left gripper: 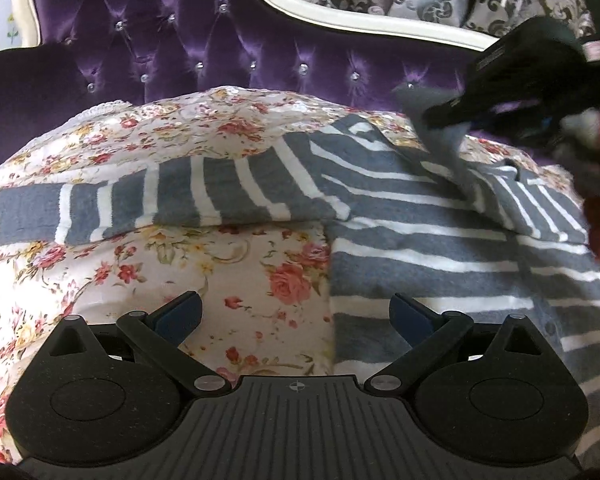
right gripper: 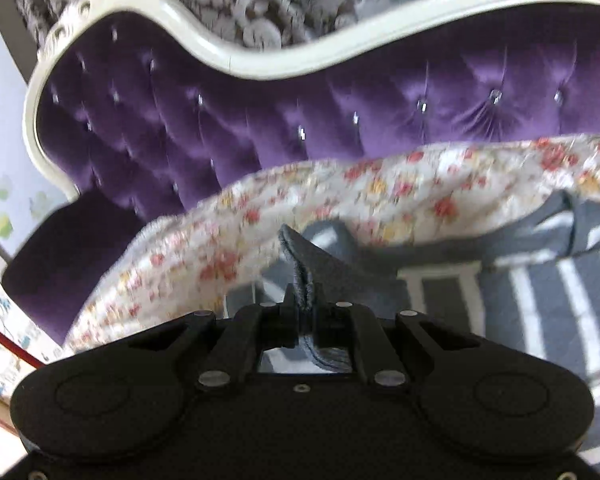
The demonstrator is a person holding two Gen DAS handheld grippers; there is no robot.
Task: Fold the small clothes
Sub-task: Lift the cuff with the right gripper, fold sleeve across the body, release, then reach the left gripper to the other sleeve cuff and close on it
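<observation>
Grey striped top, blurred, its cuff between closed right tongs; left tongs agape.

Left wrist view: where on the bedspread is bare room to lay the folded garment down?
The floral bedspread is bare between the outstretched sleeve and the open left hand-held gripper, left of the striped sweater. A second bare strip runs between the sleeve and the purple headboard. The right side is crowded: the sweater and the right hand-held gripper pinching its cloth.
</observation>
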